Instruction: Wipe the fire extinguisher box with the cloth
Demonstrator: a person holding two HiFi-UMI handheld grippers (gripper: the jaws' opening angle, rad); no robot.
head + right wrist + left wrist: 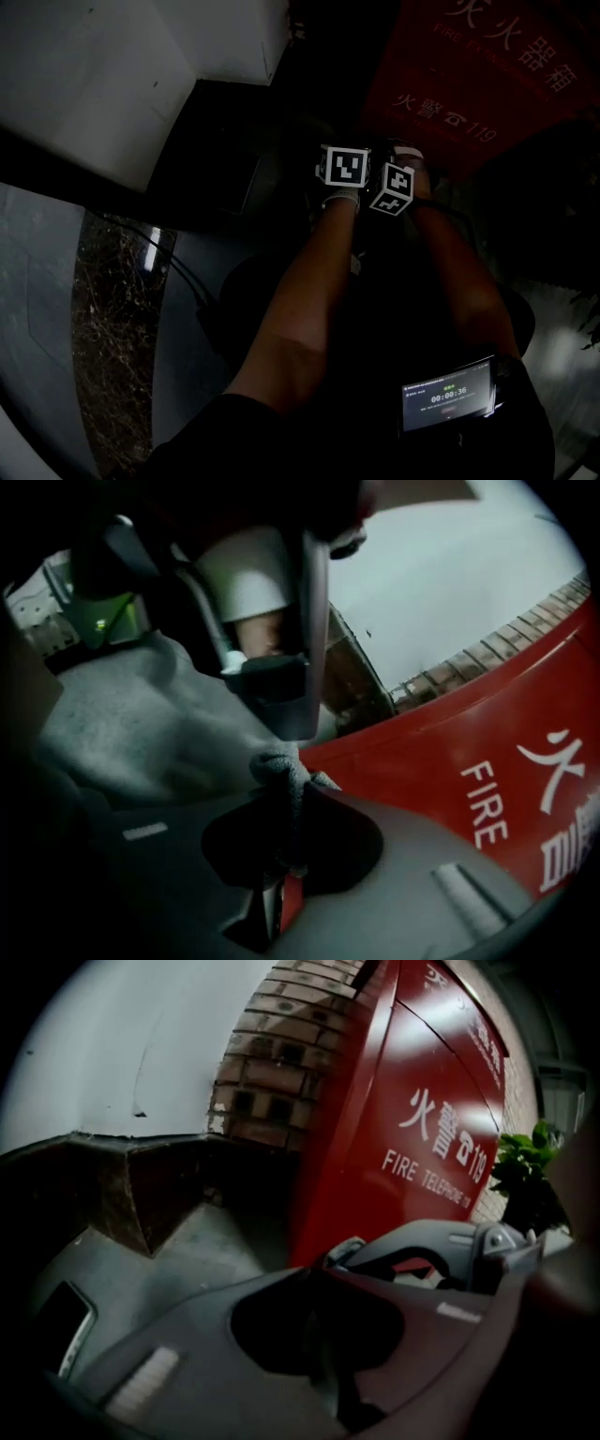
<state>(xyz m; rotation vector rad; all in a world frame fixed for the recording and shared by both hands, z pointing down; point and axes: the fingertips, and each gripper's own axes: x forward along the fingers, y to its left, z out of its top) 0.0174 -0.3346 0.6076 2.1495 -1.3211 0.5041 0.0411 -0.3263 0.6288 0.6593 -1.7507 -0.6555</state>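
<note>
While the right gripper (pixel 286 785) clamps the cloth (pixel 141 724) beside the fire extinguisher box (pixel 487 761) — lying ahead-right — the left gripper (pixel 309 1274) jaws sit closed, empty.

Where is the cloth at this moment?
In the right gripper view, the grey cloth is pinched between the jaws of the right gripper. It spreads up and left from them, just left of the red box.

— What colour is the fire extinguisher box (pixel 403 1147), right of frame?
— Red, with white lettering. The cloth (pixel 141 724) is grey, the brick wall (pixel 281 1044) brown, the plant (pixel 525 1162) green, the marker cubes (pixel 342 167) black-and-white squares
</note>
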